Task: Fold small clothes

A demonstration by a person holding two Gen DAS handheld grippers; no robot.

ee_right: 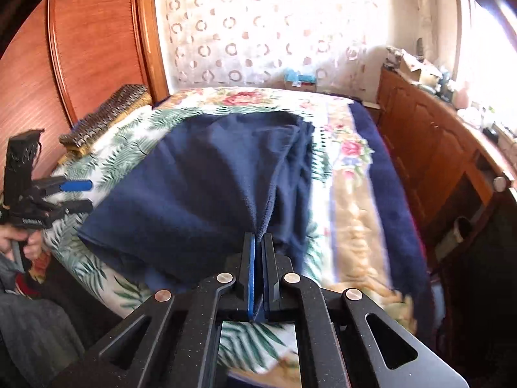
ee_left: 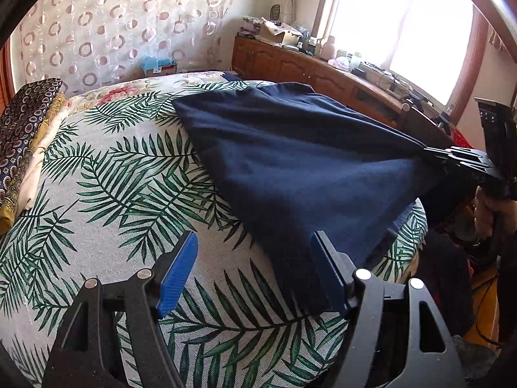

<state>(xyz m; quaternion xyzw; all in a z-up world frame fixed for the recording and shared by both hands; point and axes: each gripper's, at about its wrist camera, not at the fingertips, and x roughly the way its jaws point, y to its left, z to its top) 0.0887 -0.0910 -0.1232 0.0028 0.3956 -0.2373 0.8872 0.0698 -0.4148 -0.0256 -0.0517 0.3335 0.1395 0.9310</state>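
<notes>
Draping across the bed [ee_left: 97,168], navy garment [ee_left: 290,161] rises, pinched by right gripper [ee_right: 258,242].

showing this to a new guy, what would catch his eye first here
The navy cloth spread over the palm-leaf bedcover, pulled up into a peak at one edge by the shut right gripper. Next, the left gripper, open, at the cloth's near corner. Behind, a bright window over a cluttered wooden sideboard.
</notes>
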